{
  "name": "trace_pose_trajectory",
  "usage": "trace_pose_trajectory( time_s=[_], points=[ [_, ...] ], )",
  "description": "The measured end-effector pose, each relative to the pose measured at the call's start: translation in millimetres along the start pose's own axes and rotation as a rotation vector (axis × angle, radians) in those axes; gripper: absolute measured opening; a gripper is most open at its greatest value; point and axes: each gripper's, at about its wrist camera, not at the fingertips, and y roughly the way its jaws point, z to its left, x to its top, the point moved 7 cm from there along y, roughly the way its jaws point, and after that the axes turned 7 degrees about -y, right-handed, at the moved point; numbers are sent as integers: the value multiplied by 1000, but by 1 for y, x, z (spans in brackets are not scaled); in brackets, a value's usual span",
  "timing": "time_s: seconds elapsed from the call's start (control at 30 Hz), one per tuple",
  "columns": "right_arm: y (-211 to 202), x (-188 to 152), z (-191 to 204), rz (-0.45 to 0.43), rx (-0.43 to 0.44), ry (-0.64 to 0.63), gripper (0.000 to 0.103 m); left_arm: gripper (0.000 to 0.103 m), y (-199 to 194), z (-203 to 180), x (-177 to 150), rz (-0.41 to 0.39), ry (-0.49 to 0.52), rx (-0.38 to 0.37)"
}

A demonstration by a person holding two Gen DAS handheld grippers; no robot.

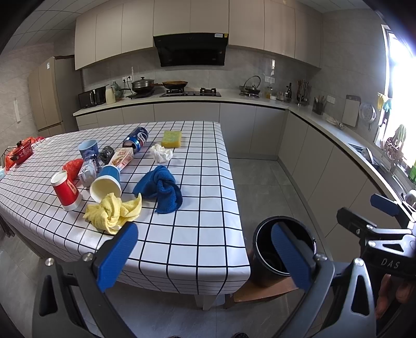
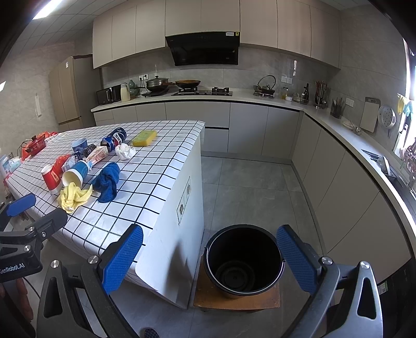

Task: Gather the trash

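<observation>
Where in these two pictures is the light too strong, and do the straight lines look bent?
Left wrist view: the window at the right is blown out to white, washing out what is near it. Right wrist view: the same glare is only a thin strip at the right edge, and the inside of the black bucket stays dark. In both views the fisheye bends the cabinets and the table grid.
</observation>
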Motion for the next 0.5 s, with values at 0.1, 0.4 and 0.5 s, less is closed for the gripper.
trace_pose_trajectory(
  time_s=[0.1,0.4,0.5],
  points=[
    [0,0,0,0,0,-1,103,103,0,0,0,-1,0,0],
    [0,-1,0,0,0,-1,103,103,0,0,0,-1,-1,2],
    [0,-1,0,0,0,-2,103,103,0,0,0,-1,-2,4]
  ],
)
